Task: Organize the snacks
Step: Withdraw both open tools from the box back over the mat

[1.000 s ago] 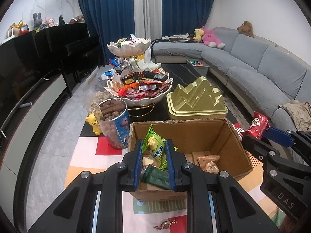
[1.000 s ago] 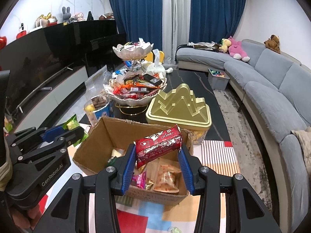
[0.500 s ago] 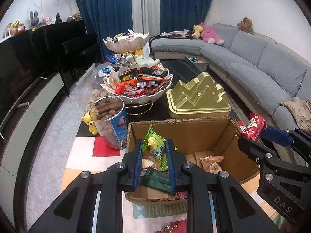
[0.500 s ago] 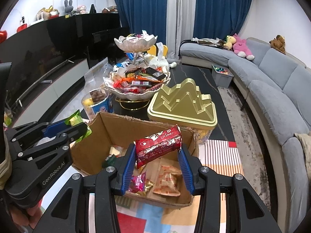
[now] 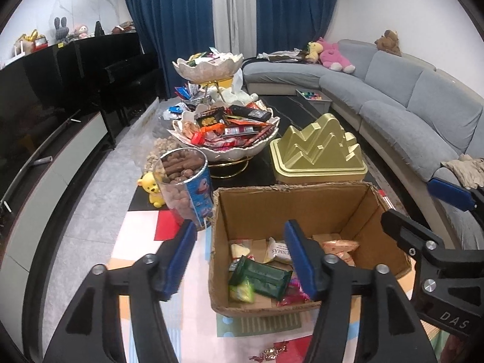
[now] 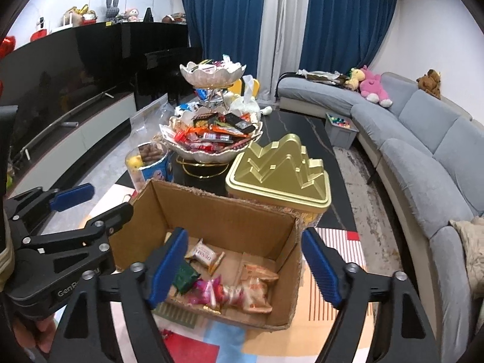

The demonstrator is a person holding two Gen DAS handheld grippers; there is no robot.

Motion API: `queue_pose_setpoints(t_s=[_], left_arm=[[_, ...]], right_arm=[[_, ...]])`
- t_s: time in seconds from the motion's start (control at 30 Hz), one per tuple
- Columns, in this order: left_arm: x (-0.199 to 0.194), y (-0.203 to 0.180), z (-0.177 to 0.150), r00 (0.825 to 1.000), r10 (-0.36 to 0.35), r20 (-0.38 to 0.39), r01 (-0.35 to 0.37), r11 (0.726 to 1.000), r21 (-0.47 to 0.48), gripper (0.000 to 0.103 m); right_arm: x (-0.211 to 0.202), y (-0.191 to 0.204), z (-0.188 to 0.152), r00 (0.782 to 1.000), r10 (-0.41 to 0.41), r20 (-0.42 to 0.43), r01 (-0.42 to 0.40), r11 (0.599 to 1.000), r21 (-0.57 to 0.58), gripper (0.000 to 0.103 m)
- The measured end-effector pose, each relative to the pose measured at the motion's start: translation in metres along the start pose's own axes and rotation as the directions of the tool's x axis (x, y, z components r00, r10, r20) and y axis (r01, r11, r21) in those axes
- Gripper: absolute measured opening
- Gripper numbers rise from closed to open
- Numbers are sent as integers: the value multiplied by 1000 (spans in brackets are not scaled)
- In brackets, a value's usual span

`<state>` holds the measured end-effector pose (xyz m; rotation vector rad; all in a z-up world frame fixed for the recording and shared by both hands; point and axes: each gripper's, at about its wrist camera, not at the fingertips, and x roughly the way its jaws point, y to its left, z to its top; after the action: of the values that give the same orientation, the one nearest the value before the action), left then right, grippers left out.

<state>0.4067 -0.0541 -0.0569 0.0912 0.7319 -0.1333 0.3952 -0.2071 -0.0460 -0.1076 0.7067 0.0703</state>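
Left gripper [image 5: 242,260] spread wide, empty, above near wall of cardboard box [image 5: 290,199]. Right gripper [image 6: 245,266] likewise wide, empty, over box. Inside: green wrapped snack [image 5: 261,278], orange packets [image 6: 255,287], pale sachet [image 6: 205,254]. Judged light, crinkly, slippery; pinch flat across packet middle, gently. Beyond: chocolate tub [image 5: 184,181], tiered snack bowl [image 5: 227,139], gold tin [image 5: 317,154].

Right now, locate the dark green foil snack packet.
In the left wrist view, the dark green foil snack packet lies inside the brown cardboard box, front left, beside a white wrapped biscuit.
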Motion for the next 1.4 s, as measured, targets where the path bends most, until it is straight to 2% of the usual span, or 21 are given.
queue_pose_setpoints(t_s=[0.1, 0.67, 1.03, 1.4], left_arm=[[-6, 3, -1, 1000, 15, 14, -15, 1000, -9, 70], [-43, 1, -8, 998, 33, 48, -33, 999, -7, 71], [-65, -14, -24, 998, 29, 60, -30, 999, 18, 71], [-65, -23, -47, 999, 17, 34, -18, 999, 35, 71]], right_arm=[[-3, 0, 1, 1000, -8, 3, 8, 1000, 7, 83], [-38, -3, -4, 999, -26, 40, 25, 999, 33, 83], [-66, -17, -22, 996, -68, 54, 64, 996, 65, 83], [-71, -25, -47, 994, -103, 24, 100, 991, 87, 83]])
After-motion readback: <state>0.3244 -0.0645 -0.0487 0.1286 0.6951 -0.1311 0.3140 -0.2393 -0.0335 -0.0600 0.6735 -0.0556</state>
